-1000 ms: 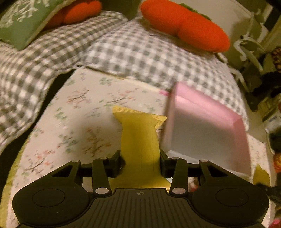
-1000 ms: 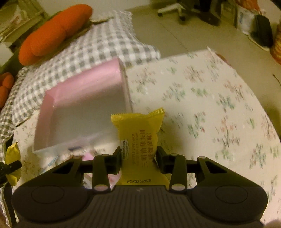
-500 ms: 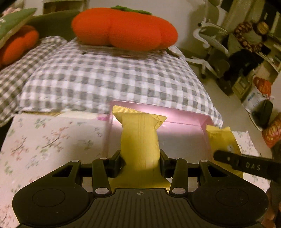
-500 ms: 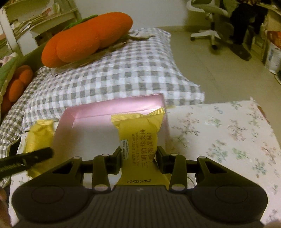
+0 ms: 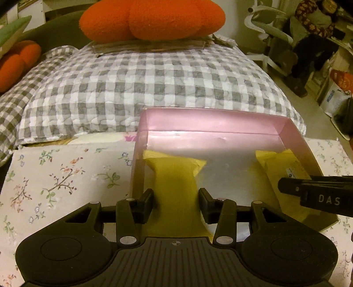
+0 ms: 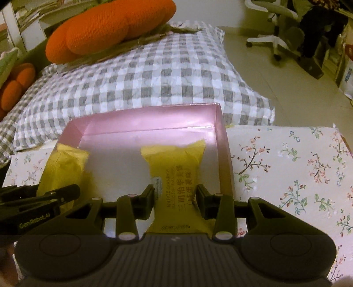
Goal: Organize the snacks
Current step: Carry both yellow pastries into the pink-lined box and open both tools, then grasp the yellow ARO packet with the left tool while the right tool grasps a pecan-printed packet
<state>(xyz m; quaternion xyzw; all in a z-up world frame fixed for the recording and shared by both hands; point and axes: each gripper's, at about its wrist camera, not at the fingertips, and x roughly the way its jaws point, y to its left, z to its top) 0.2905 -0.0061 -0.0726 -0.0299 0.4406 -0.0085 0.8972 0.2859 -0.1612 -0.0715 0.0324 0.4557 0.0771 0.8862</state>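
Observation:
A pink box (image 5: 211,123) stands open on the floral cloth; it also shows in the right wrist view (image 6: 141,121). My left gripper (image 5: 176,199) is shut on a yellow snack packet (image 5: 174,176) and holds it inside the box at its left side. My right gripper (image 6: 175,199) is shut on a second yellow snack packet (image 6: 174,167) with printed text, inside the box at its right side. Each packet shows in the other view too: the right one (image 5: 280,167) and the left one (image 6: 64,163), each with the other gripper's dark finger across it.
A grey checked pillow (image 5: 136,88) lies right behind the box, with an orange plush cushion (image 5: 152,19) on top. The floral cloth (image 6: 286,167) spreads to both sides of the box. An office chair (image 6: 278,26) stands on the floor at the back right.
Both grippers have come in over the pink box and lowered their yellow packets into it, side by side. Both stay shut on their packets.

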